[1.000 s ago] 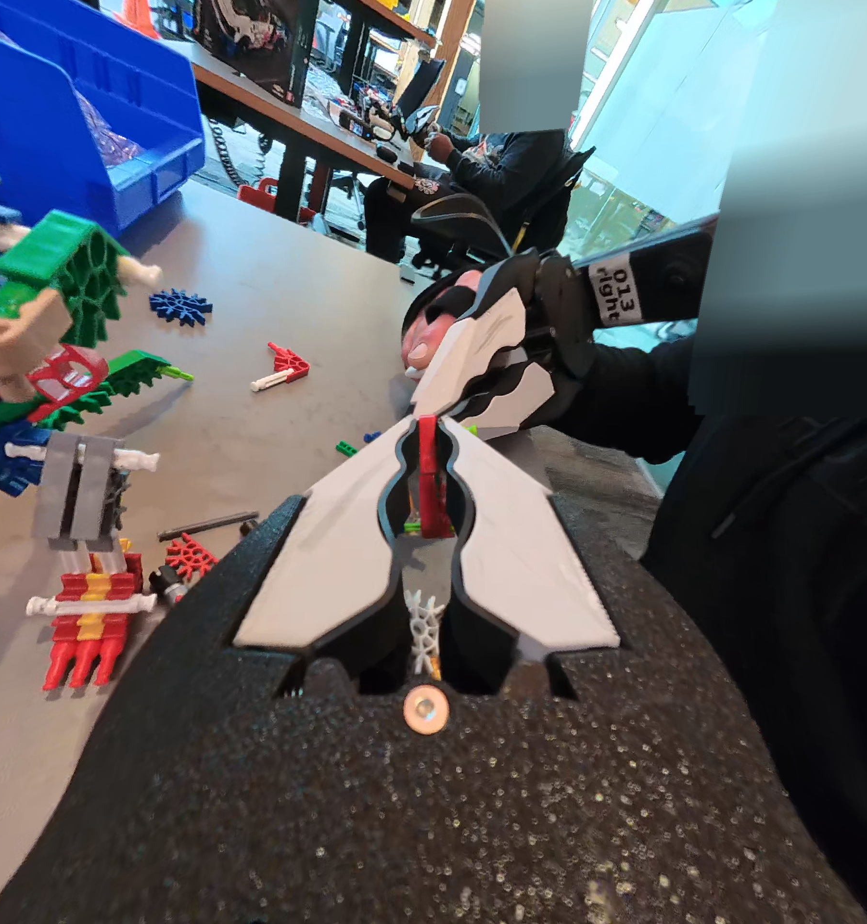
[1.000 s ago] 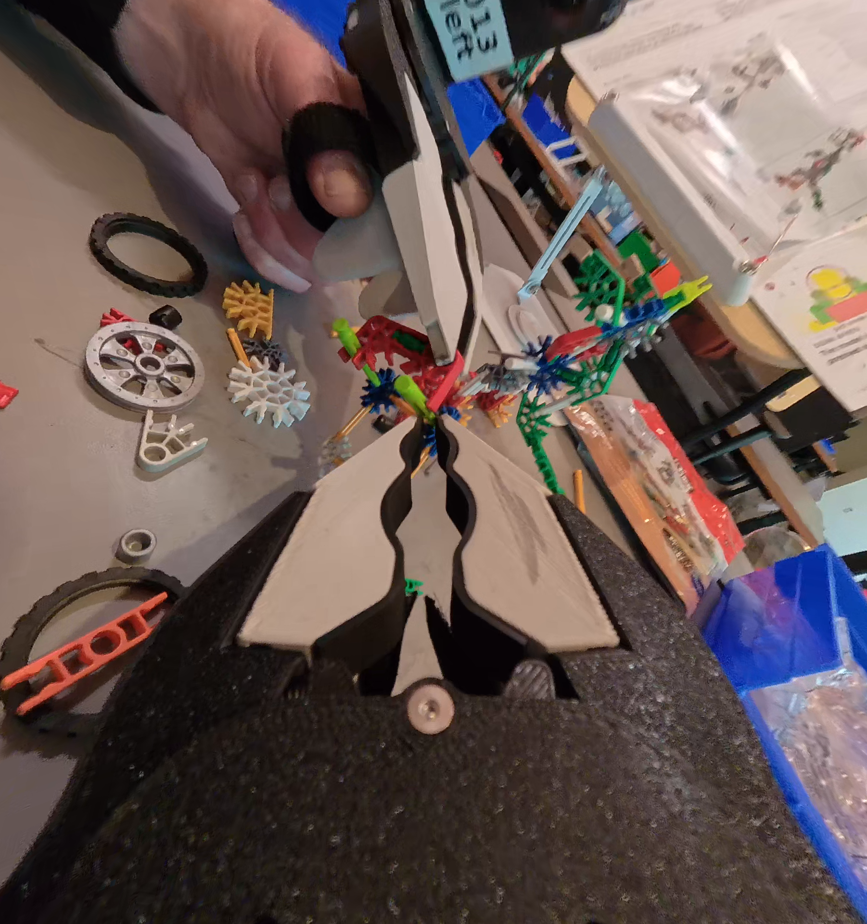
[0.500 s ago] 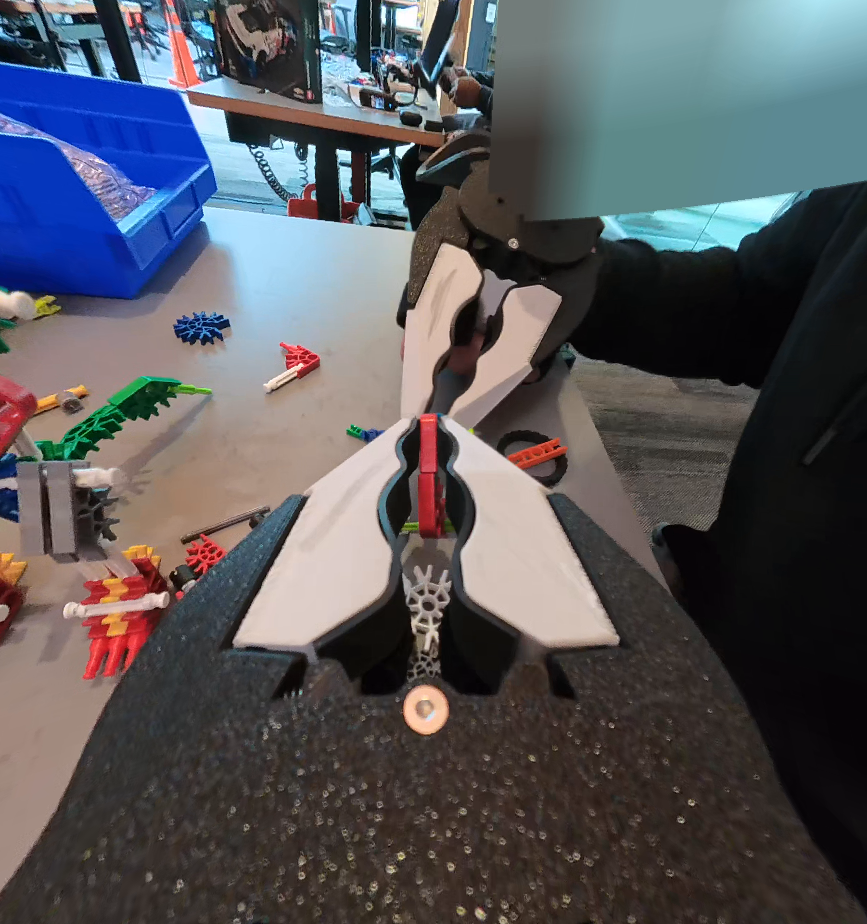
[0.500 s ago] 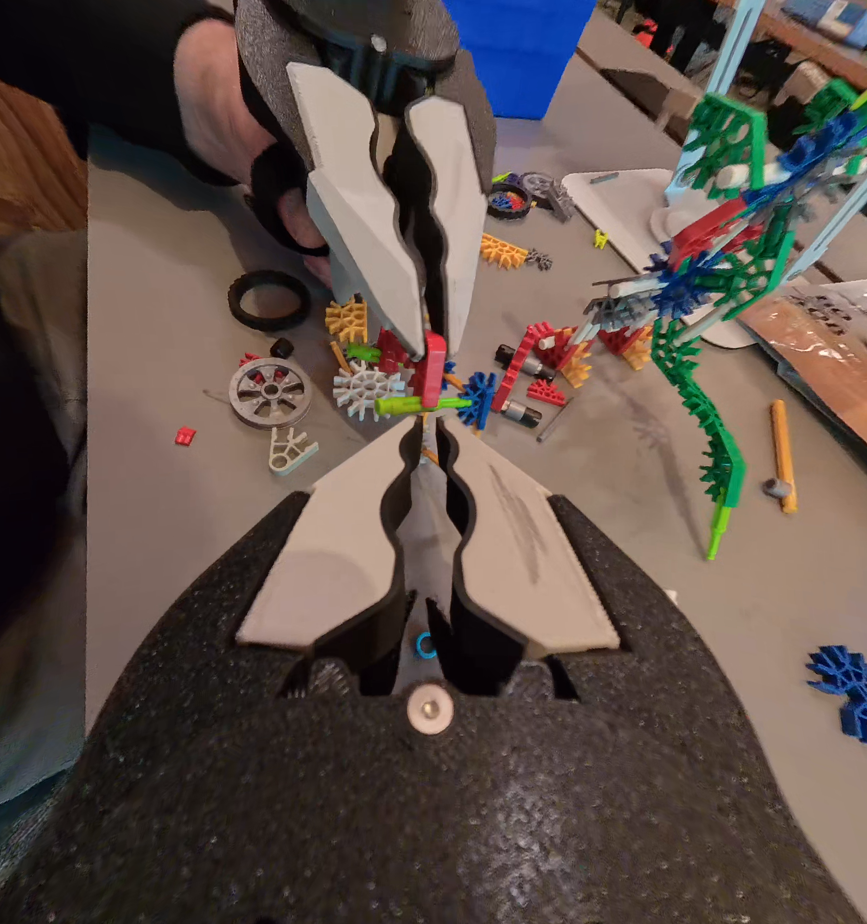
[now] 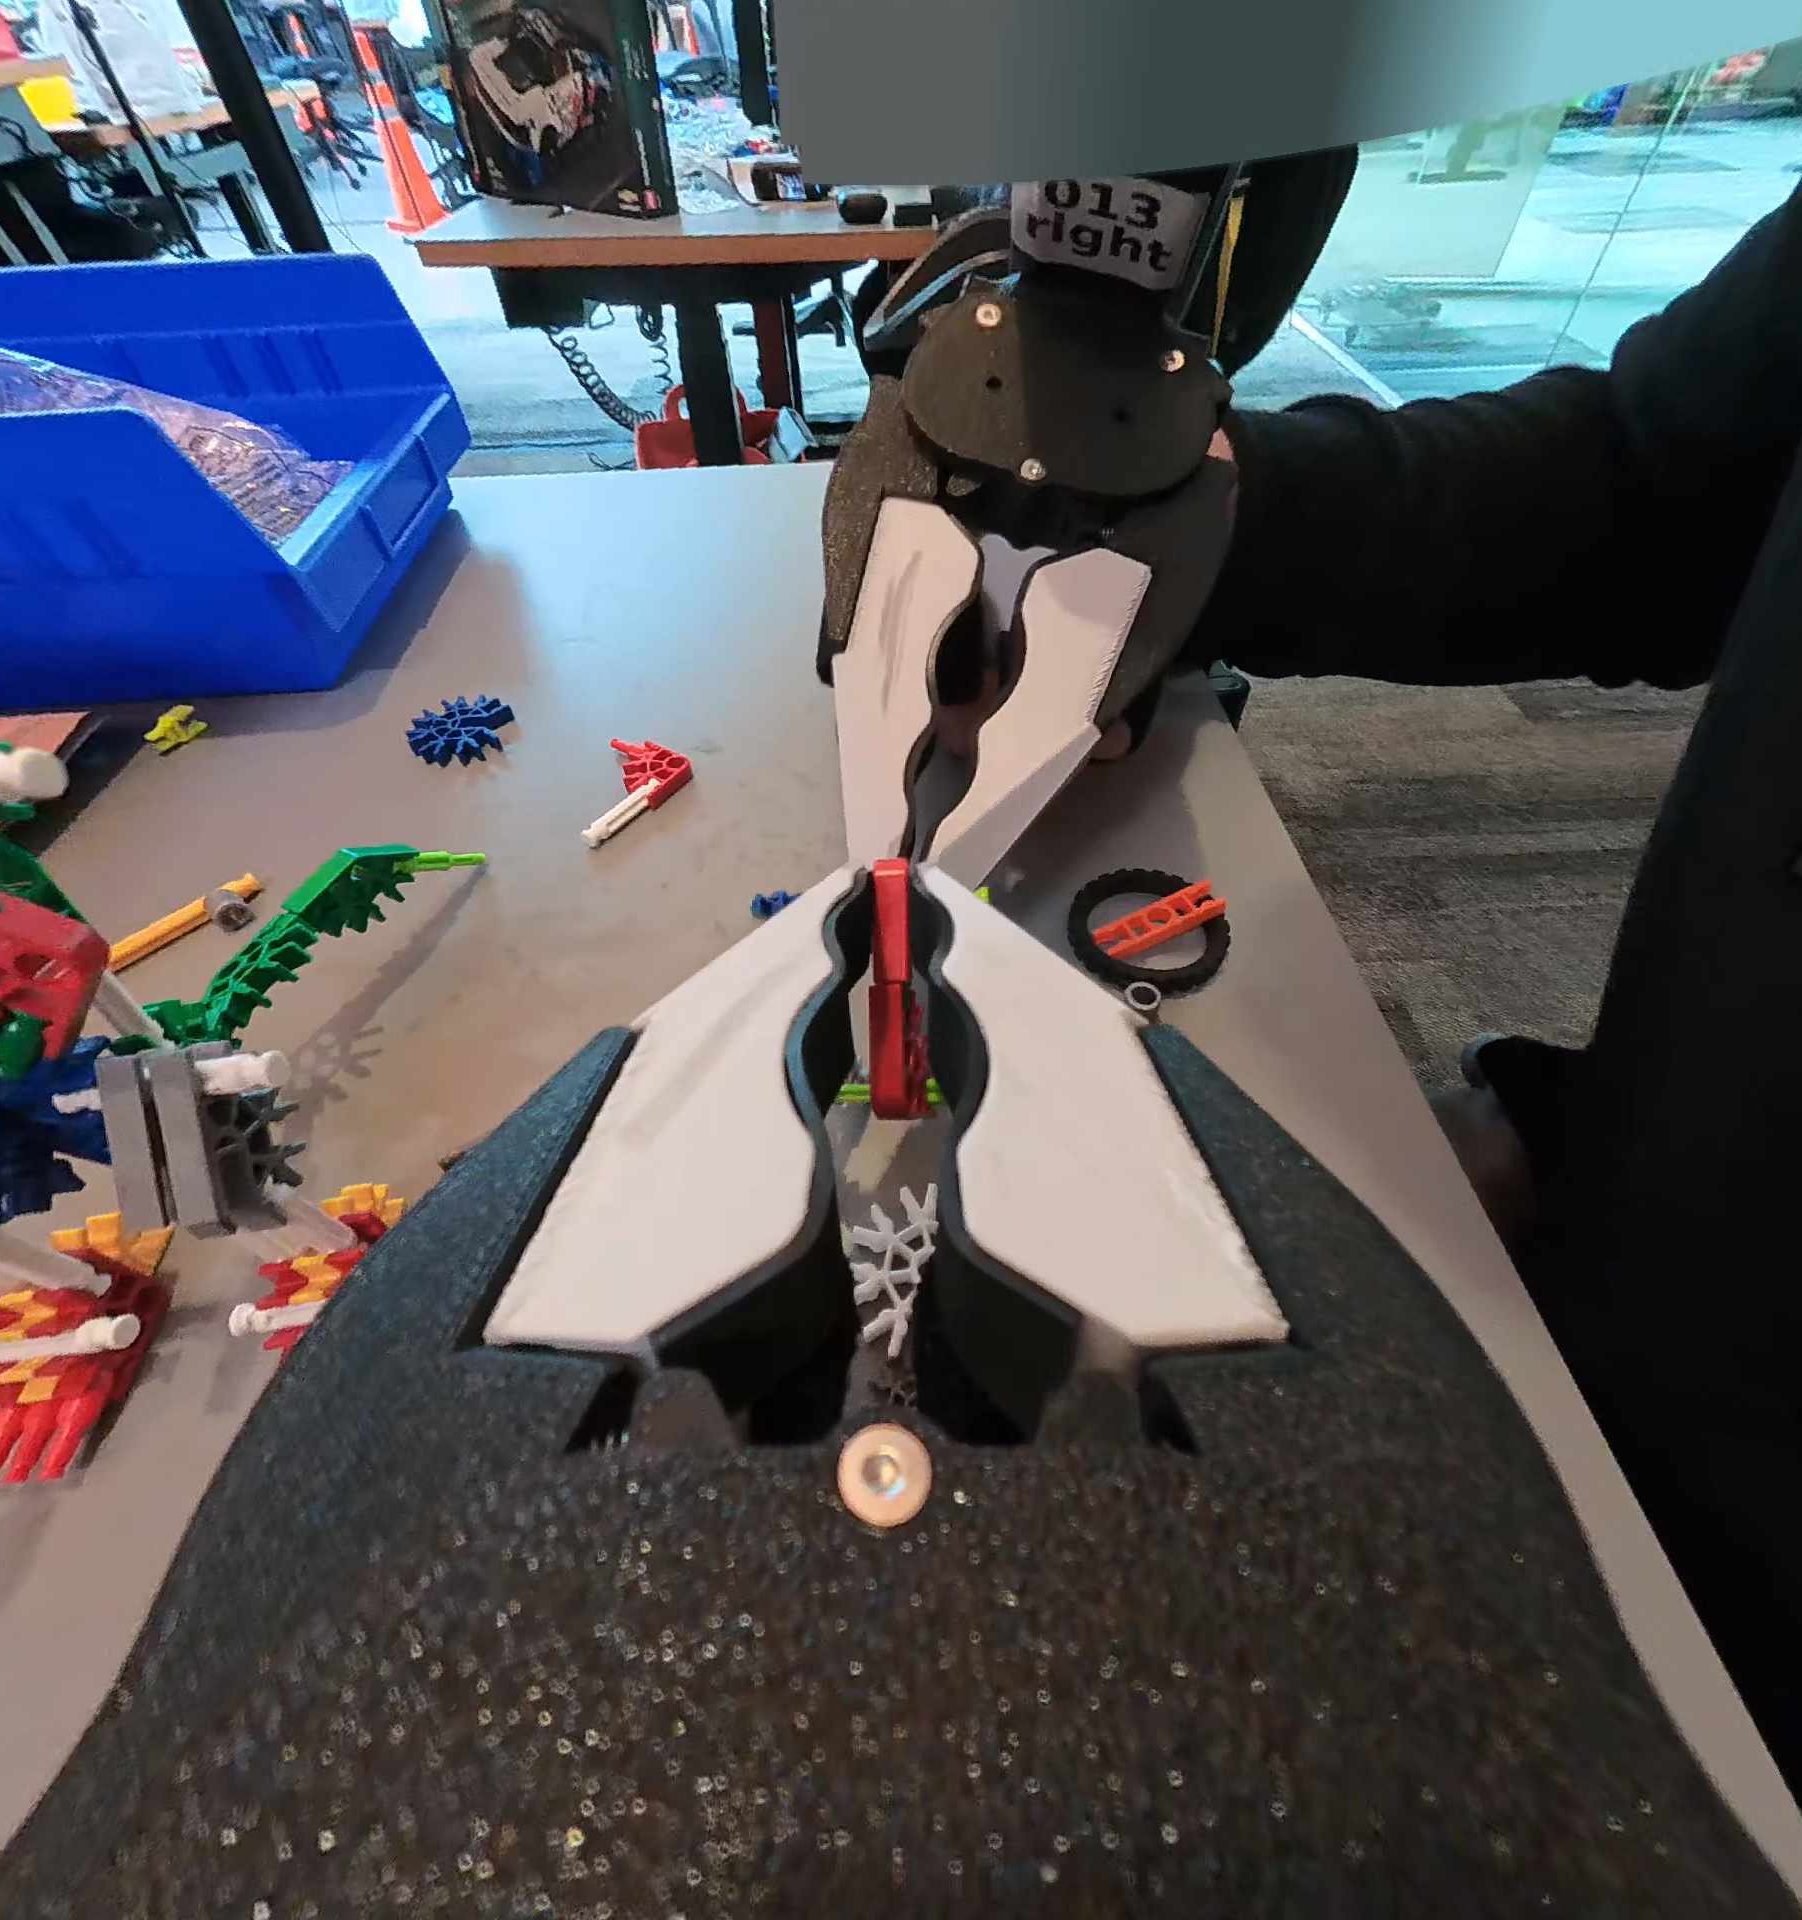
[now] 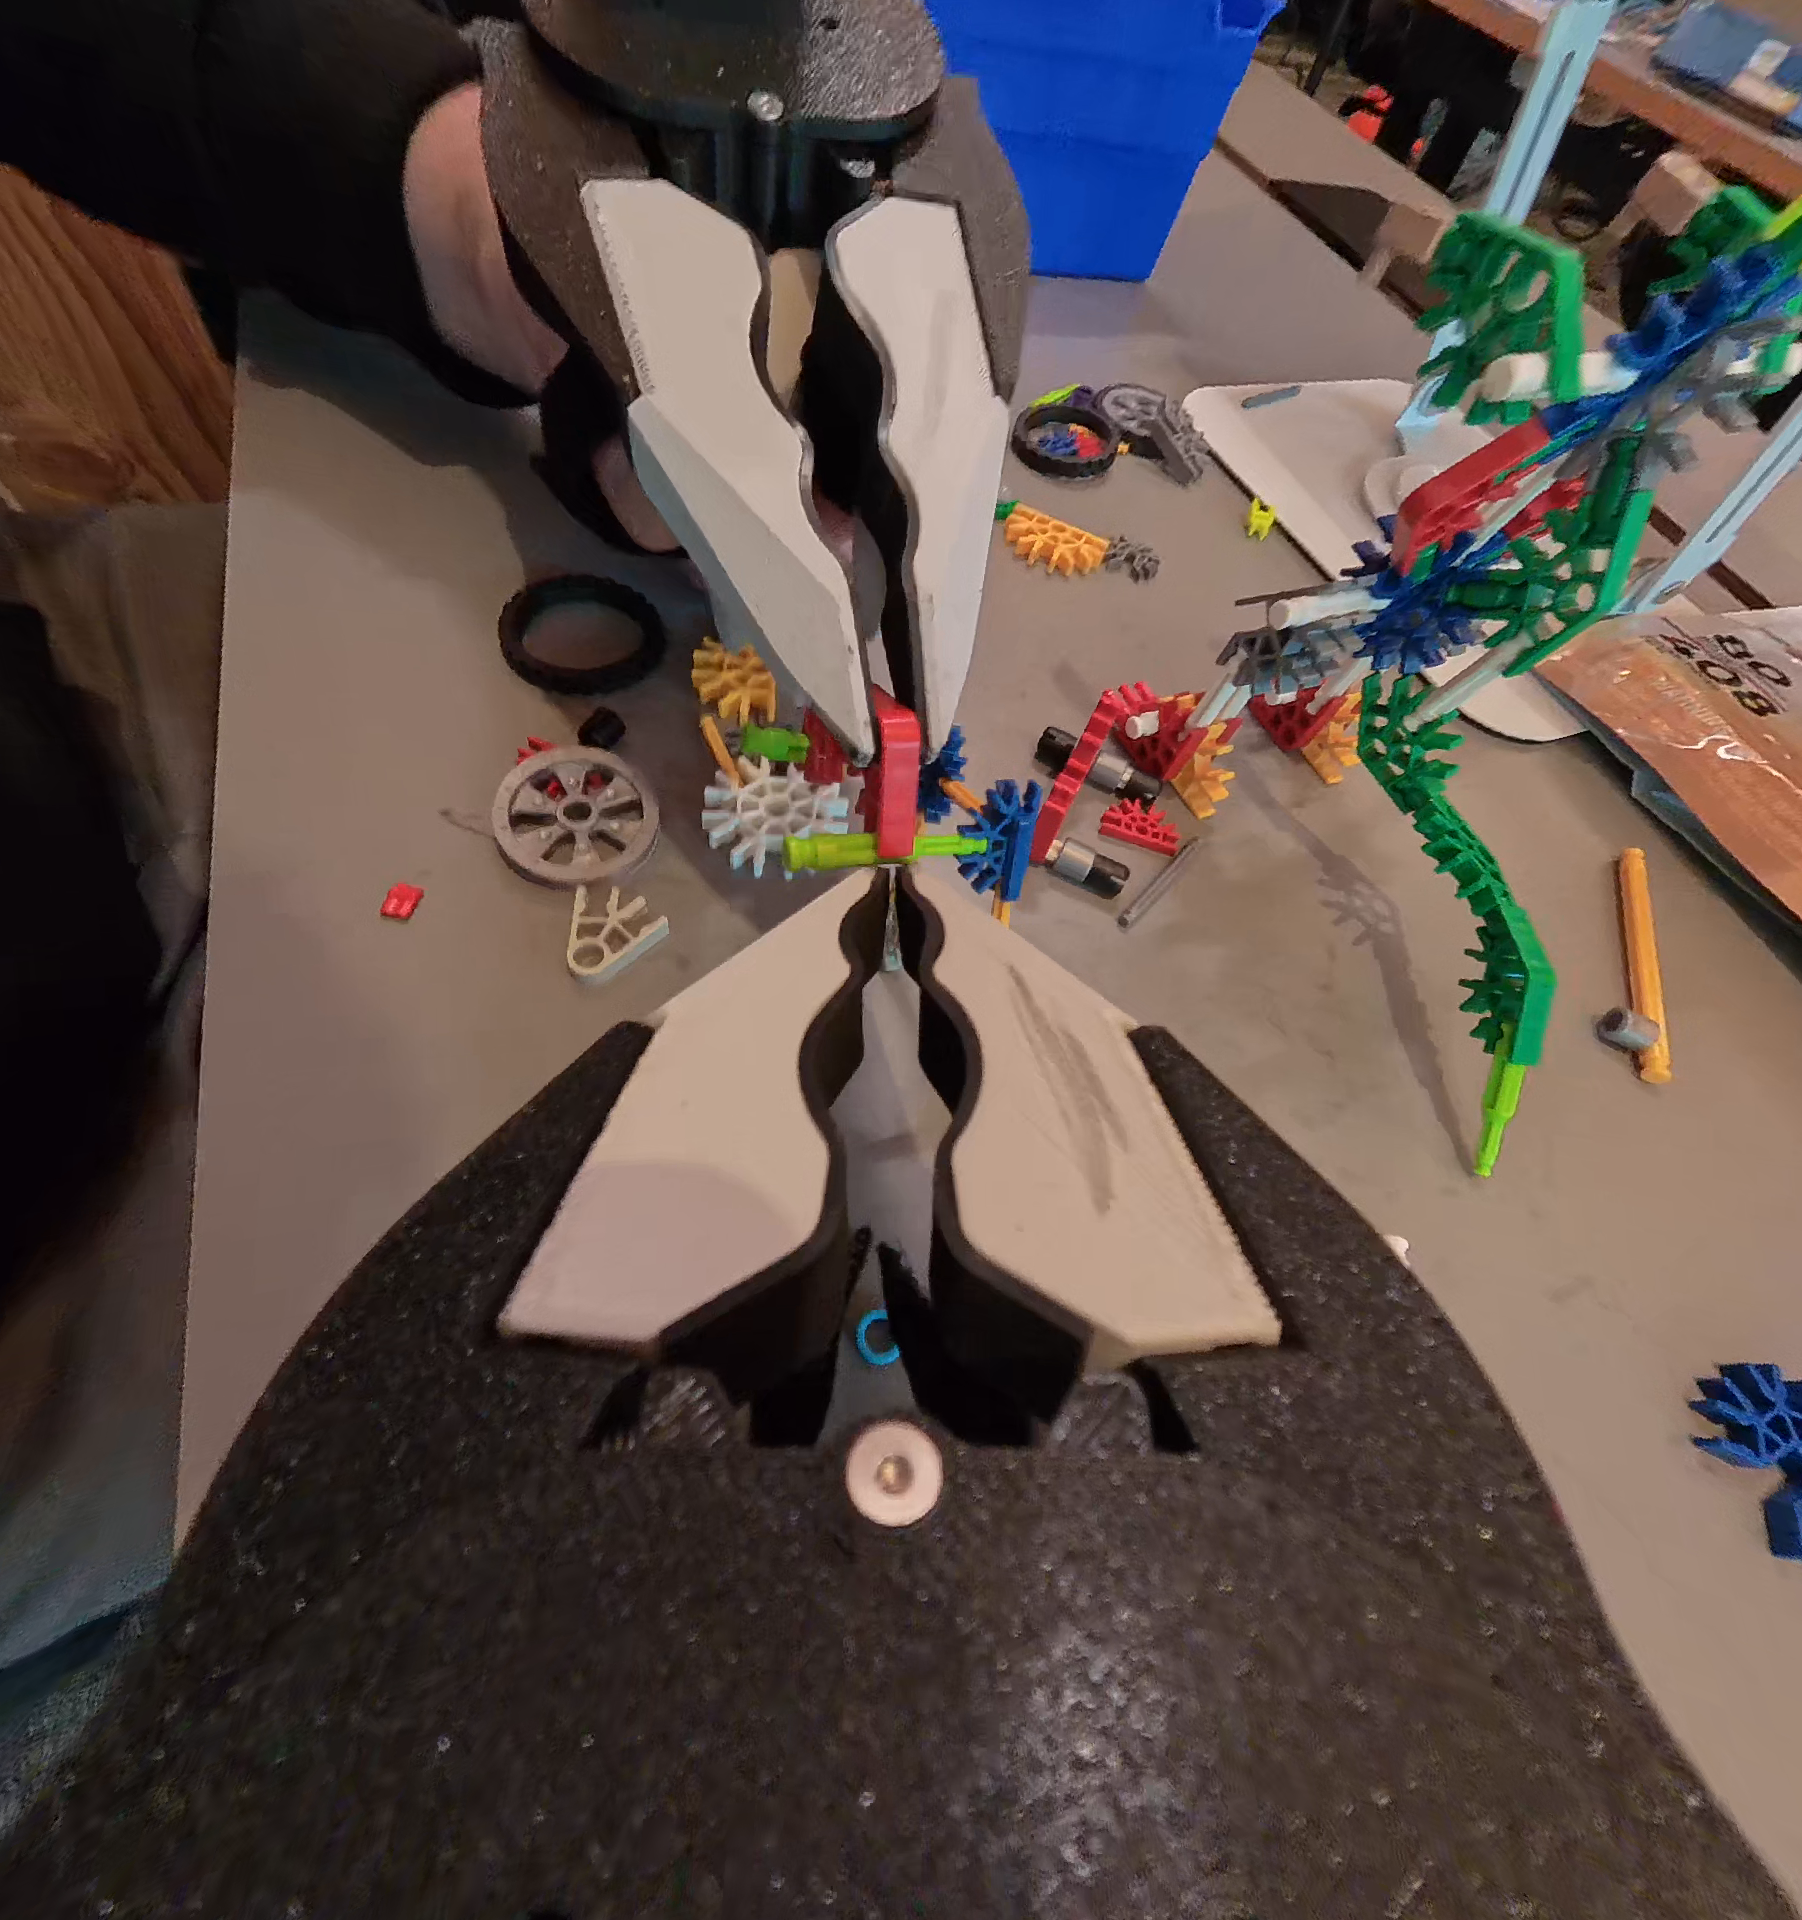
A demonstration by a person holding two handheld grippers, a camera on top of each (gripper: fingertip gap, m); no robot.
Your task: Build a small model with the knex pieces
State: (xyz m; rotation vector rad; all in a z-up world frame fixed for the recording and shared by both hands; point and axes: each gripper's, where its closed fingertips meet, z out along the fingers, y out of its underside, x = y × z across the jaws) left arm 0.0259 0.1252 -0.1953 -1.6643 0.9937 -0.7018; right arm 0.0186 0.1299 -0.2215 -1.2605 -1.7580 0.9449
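Fingers of the left gripper are clamped on a flat red plastic connector piece, held on edge above the grey table so its lime-green plastic rod juts out crosswise. Pressed together, the 2 fingertips of the right gripper meet that connector tip to tip; whether they pinch anything I cannot tell. Below lie a white snowflake-shaped connector, a grey spoked wheel and a black rubber tyre.

white label on the right gripper body | dark markings on brown packet
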